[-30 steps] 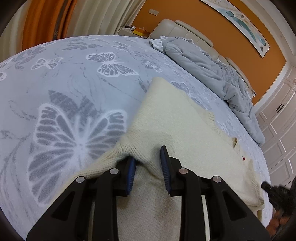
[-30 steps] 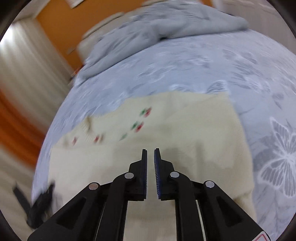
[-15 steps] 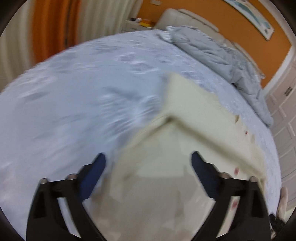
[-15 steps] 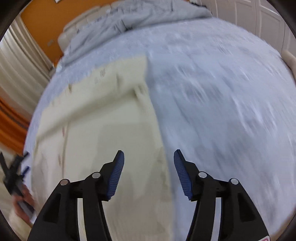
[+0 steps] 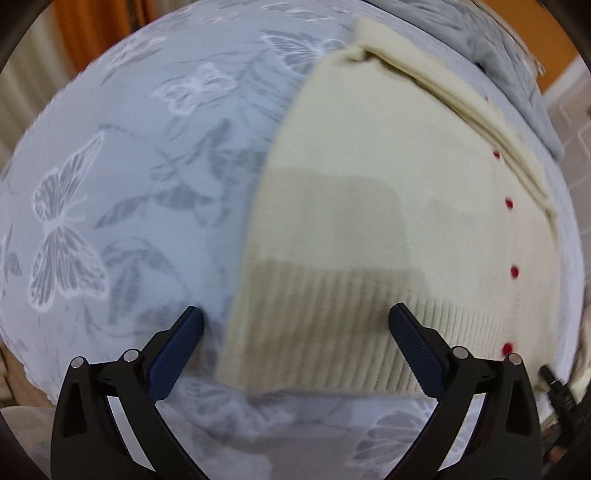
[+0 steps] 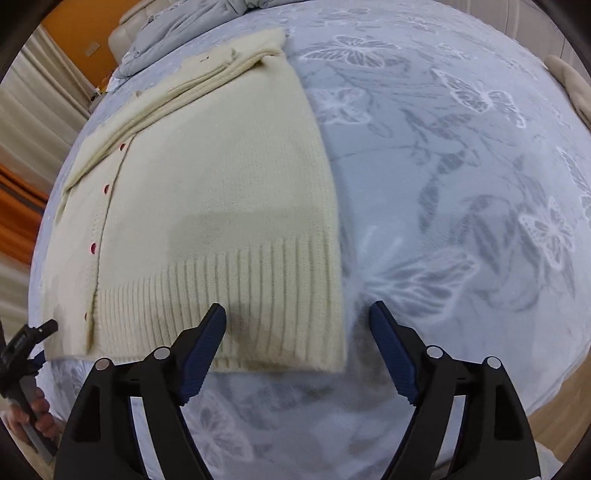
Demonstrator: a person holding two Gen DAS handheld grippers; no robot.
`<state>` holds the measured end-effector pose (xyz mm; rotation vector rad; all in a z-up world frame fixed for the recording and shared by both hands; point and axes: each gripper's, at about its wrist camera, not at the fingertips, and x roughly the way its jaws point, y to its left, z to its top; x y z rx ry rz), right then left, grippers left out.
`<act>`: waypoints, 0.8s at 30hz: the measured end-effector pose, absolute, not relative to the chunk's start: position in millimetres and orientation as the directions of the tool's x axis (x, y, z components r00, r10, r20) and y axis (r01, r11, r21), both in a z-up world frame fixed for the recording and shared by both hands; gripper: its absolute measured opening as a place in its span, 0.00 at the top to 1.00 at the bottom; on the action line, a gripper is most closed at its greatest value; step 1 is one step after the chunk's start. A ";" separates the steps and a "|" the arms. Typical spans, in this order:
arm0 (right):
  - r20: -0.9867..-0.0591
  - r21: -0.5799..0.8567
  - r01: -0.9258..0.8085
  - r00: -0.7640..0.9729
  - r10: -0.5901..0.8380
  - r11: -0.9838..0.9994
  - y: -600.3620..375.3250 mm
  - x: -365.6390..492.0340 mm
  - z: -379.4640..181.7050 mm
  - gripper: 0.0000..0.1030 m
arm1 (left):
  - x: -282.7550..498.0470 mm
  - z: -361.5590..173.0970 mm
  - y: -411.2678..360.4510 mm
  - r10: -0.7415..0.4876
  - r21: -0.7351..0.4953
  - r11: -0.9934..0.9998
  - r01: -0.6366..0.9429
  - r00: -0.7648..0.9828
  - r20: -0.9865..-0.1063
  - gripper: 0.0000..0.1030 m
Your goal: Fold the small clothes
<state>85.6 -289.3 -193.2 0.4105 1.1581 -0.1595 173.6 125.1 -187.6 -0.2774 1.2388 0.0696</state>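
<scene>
Cardigan [image 5: 373, 206] lies flat on the bedspread [image 5: 140, 192], cream knit with a line of red buttons [image 5: 514, 271], its ribbed hem at the near edge and a folded sleeve [image 5: 436, 85] across the far end. Your left gripper [image 5: 295, 332] hangs above the hem's left corner with its jaws opening wide; the left finger is over the butterfly-printed cover and the right finger over the ribbing, and neither pad presses the knit. Your right gripper [image 6: 297, 332] hangs above the hem's right corner, jaws also opening, straddling the side edge of the garment without pinching it. In the right wrist view the other gripper's black tip and your hand [image 6: 35, 417] show at the near left edge. A rumpled grey duvet [image 6: 177, 33] sits at the far end of the bed, beyond the sleeve.
</scene>
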 end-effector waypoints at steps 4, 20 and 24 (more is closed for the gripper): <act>-0.876 0.339 0.292 0.445 0.187 0.894 -291.7 89.8 -194.2 0.39 | 170.8 -186.3 127.2 -0.119 -0.208 0.951 -0.228 0.349 -0.929 0.15; -0.726 0.535 0.178 0.597 0.341 0.826 -292.5 22.3 -73.3 0.93 | 82.9 -67.0 172.4 -0.334 -0.442 0.876 -0.190 0.422 -0.843 0.92; -0.770 0.488 0.132 0.531 0.354 0.863 -285.4 -45.6 -71.5 0.93 | 21.3 -69.8 165.7 -0.352 -0.431 0.886 -0.172 0.357 -0.866 0.92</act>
